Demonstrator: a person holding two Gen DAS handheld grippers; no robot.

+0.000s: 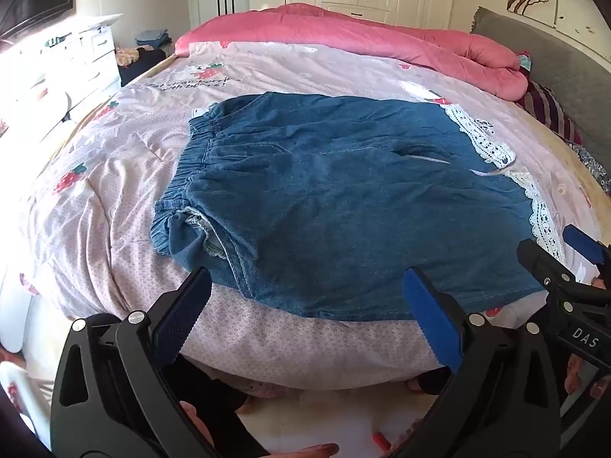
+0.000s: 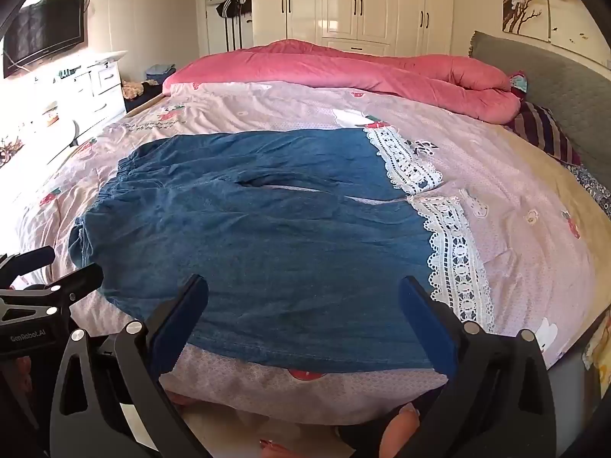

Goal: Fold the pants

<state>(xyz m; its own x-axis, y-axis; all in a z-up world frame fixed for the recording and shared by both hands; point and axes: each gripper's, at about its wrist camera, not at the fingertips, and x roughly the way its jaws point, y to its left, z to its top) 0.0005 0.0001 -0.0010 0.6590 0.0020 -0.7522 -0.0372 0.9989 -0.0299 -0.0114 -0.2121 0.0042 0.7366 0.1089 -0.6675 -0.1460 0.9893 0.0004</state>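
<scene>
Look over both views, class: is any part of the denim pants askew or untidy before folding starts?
Yes. The blue denim pants lie mostly flat on the pink strawberry-print bedsheet, but the near corner of the elastic waistband is bunched and flipped, showing its pale inside. The white lace hems lie flat.

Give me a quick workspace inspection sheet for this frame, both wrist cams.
Surface: bed with pink strawberry-print cover, rumpled.
Job's things: denim pants spread flat, waistband left, lace hems right, not yet folded.
Clutter: pink quilt bunched along far side; striped cloth by headboard.
Grippers: left gripper open at near waist edge; right gripper open at near leg edge; neither holds cloth.
Cables: nothing seen.
Surroundings: wardrobe, wall TV, white drawers.
</scene>
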